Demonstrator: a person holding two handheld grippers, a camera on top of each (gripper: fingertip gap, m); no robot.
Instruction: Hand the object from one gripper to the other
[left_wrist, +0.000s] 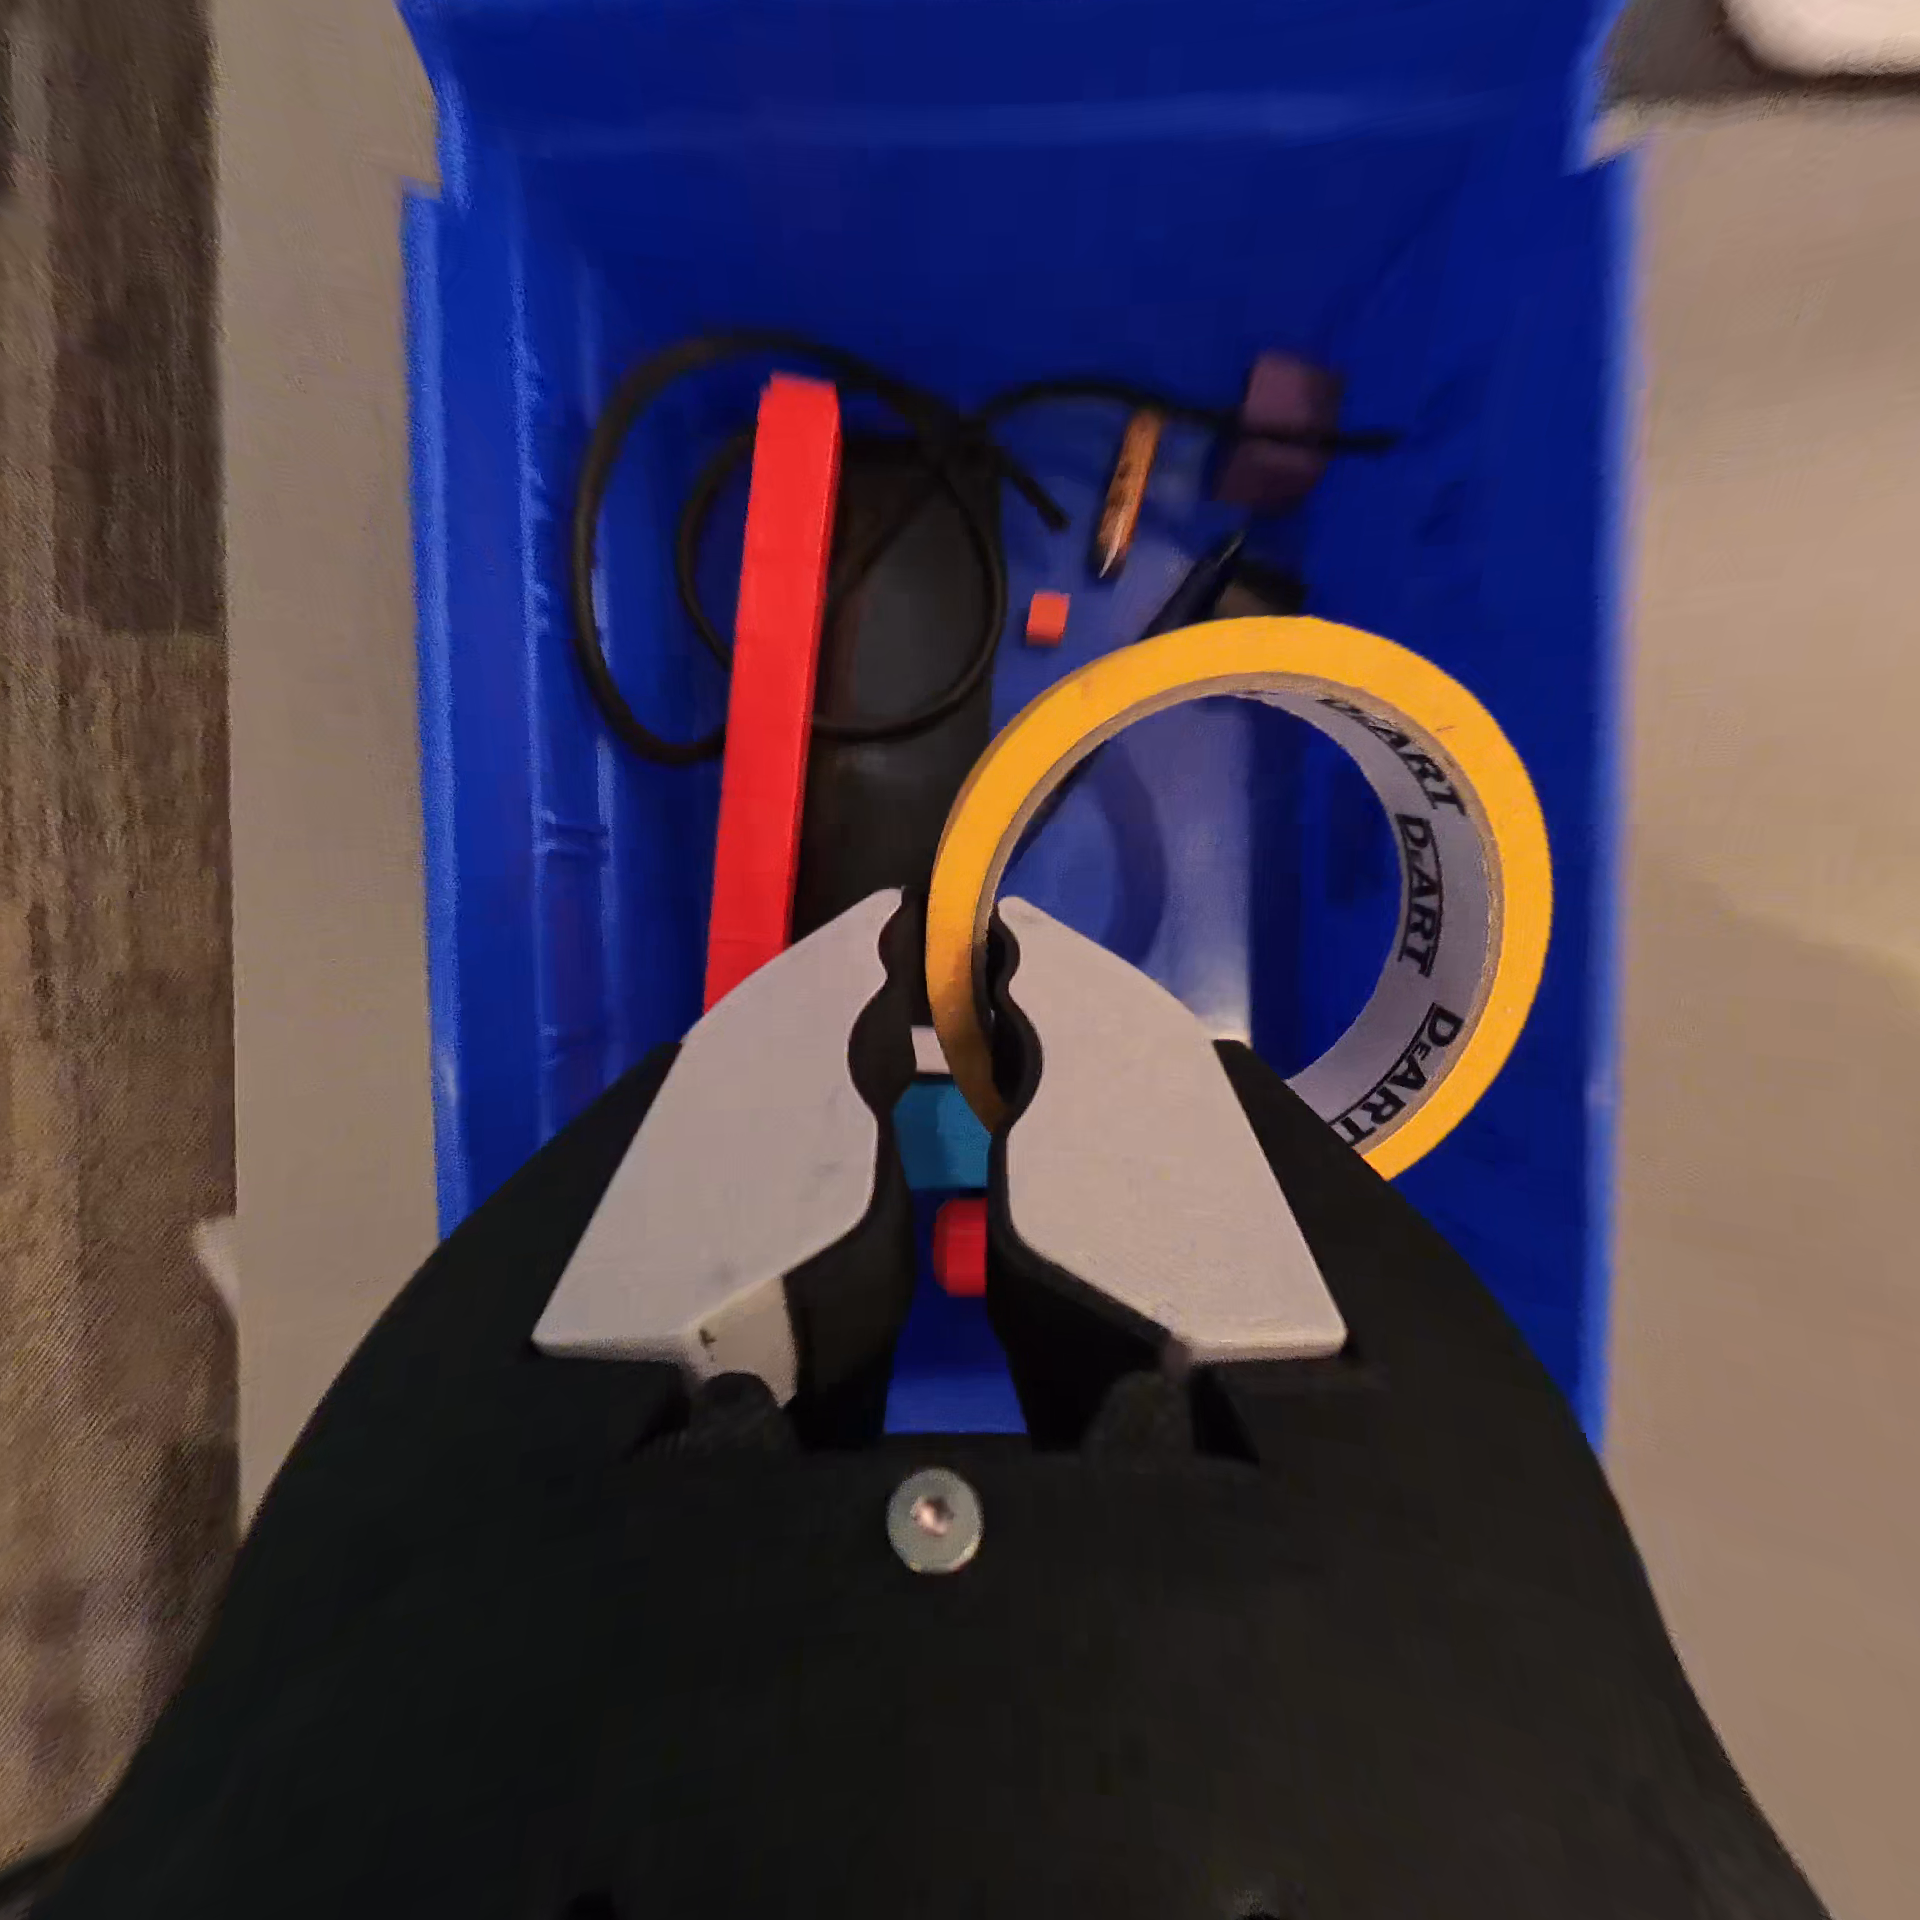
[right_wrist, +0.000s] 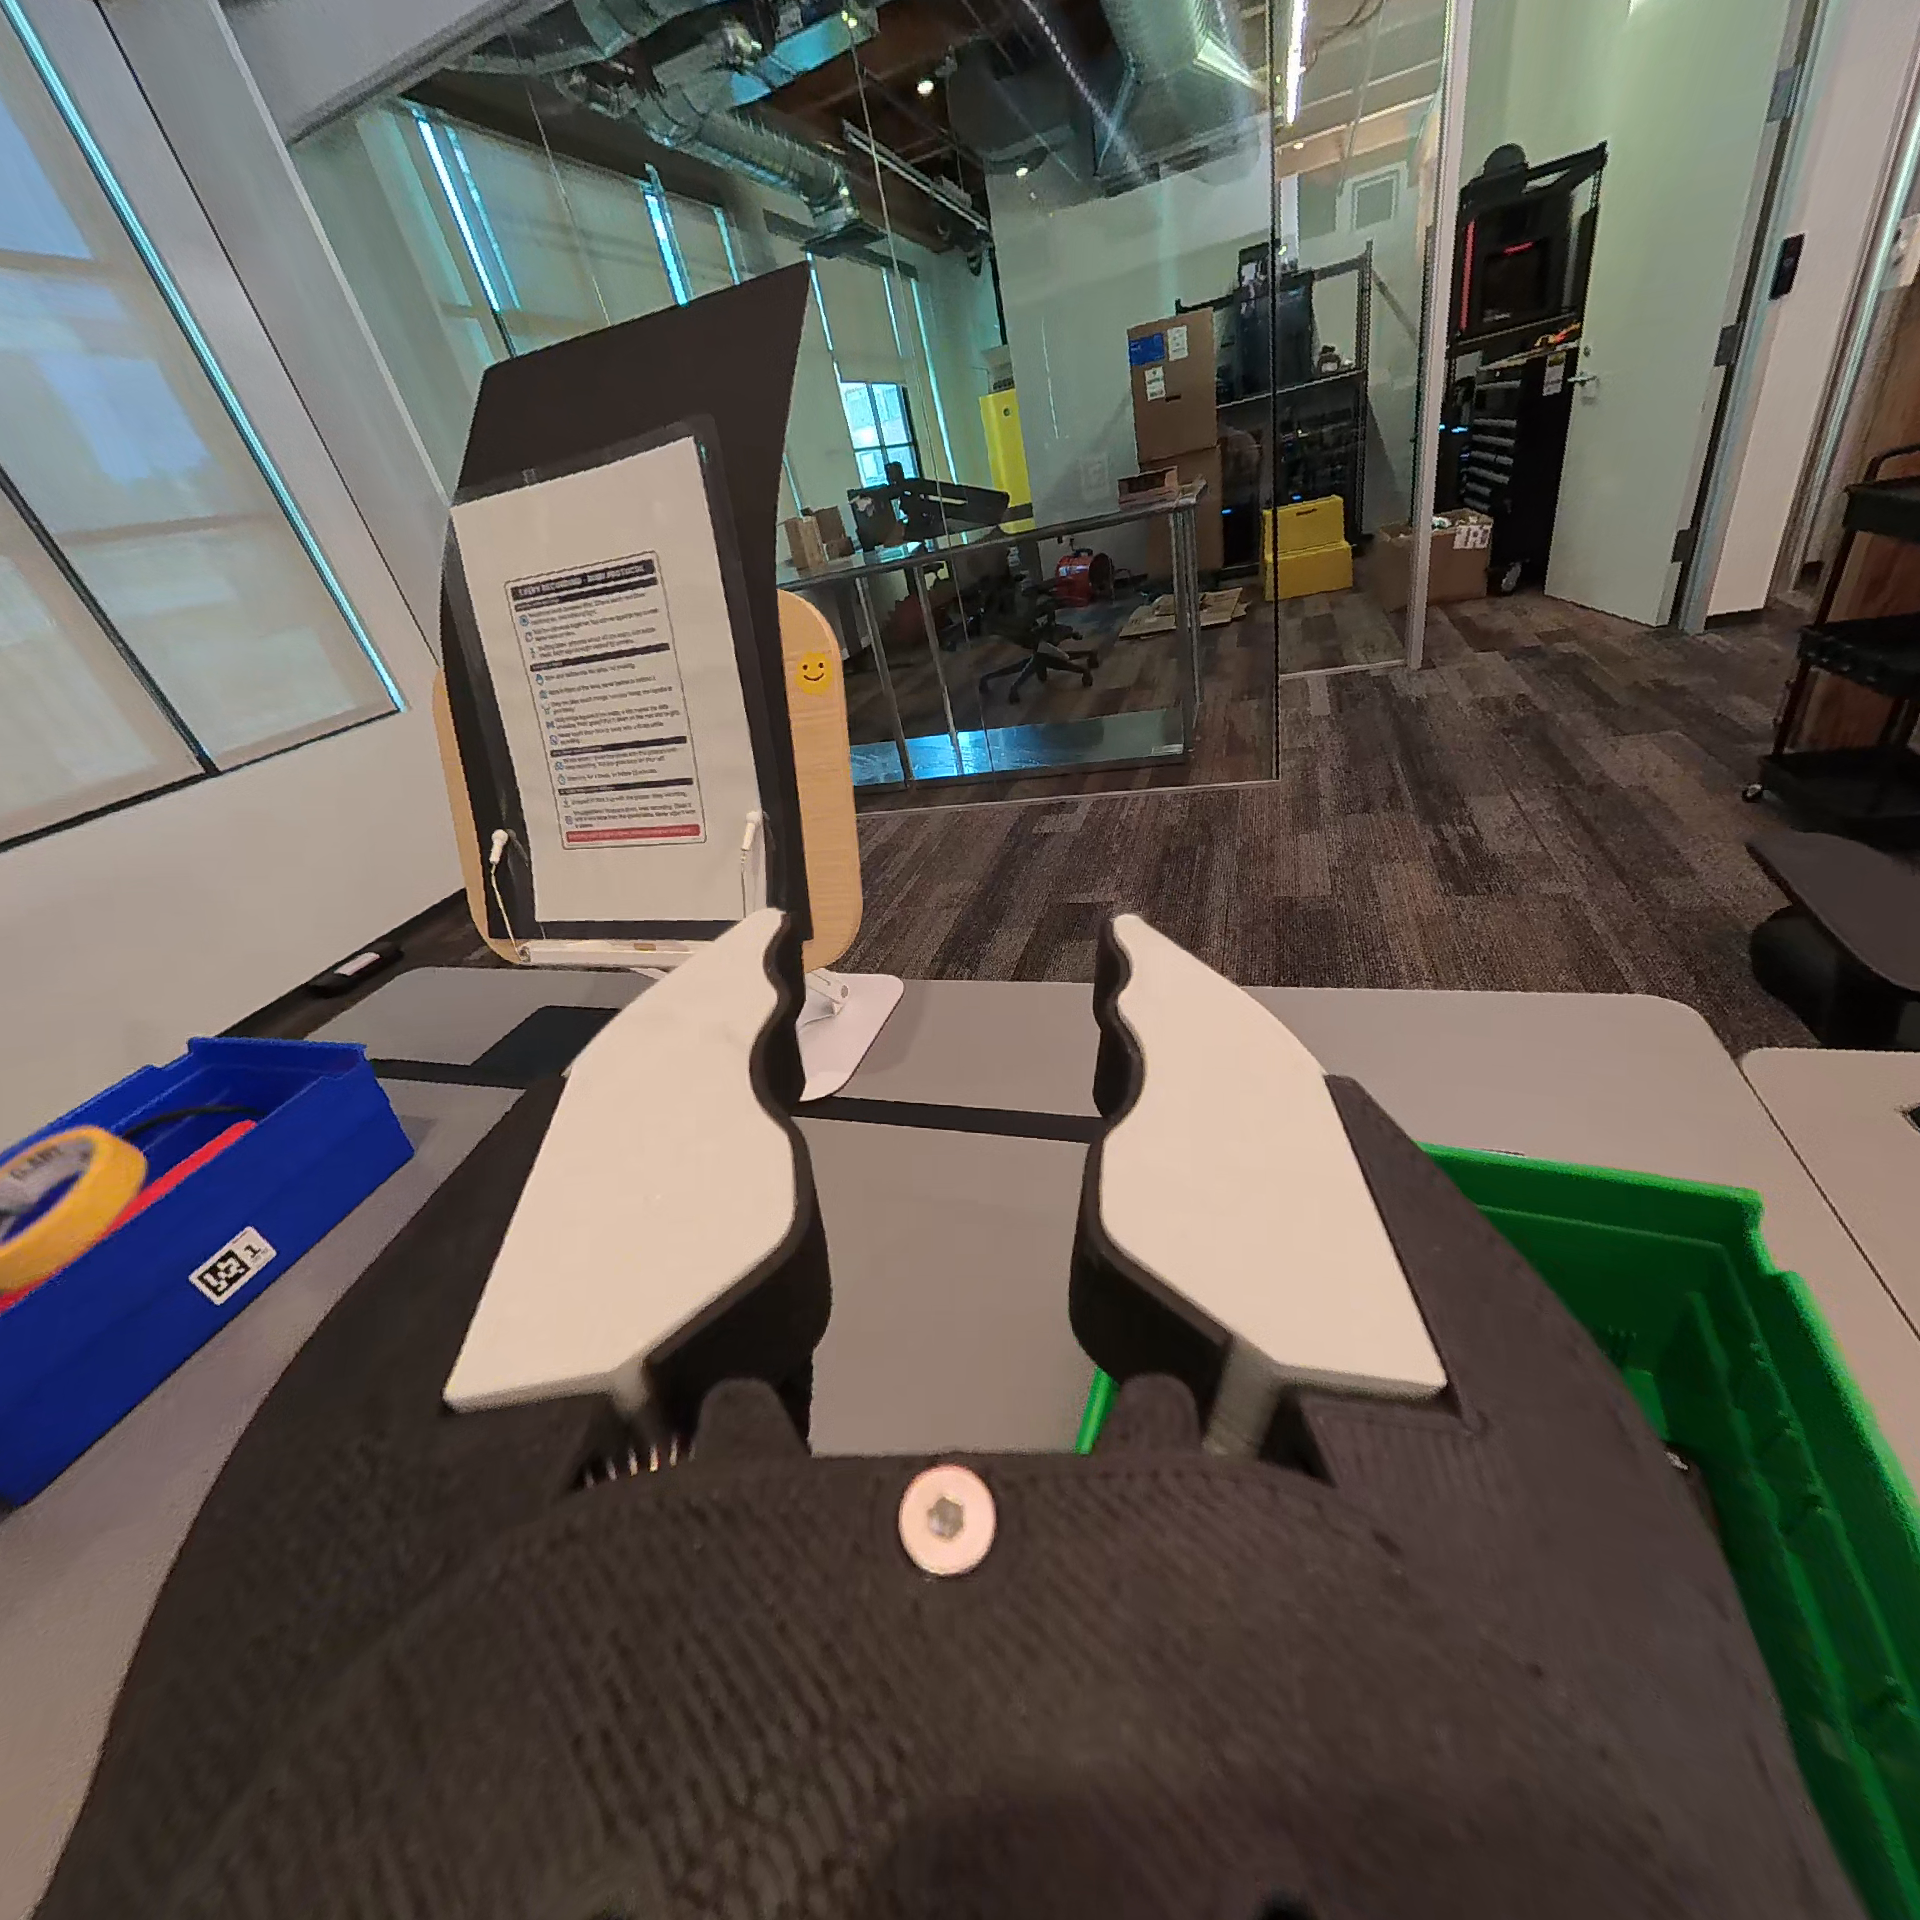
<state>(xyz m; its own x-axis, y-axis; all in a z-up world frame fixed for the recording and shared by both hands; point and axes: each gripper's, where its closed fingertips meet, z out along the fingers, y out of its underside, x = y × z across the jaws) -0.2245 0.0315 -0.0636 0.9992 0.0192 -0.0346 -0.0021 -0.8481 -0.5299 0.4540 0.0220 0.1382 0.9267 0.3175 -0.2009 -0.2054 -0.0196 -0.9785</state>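
Left gripper (left_wrist: 951, 925) clenched on the wall of the yellow tape roll (left_wrist: 1455, 790), roll upright at its fingertips, over the blue bin (left_wrist: 499, 727); red bar (left_wrist: 774, 675) and black cord (left_wrist: 623, 540) below; right gripper (right_wrist: 951, 987) released, holding nothing, green bin (right_wrist: 1662, 1351) at its right.

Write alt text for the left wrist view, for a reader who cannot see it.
The left tool is shut on the wall of a yellow tape roll, holding it upright above a blue bin. In the bin lie a red bar, a coiled black cord, a pencil and small blocks.
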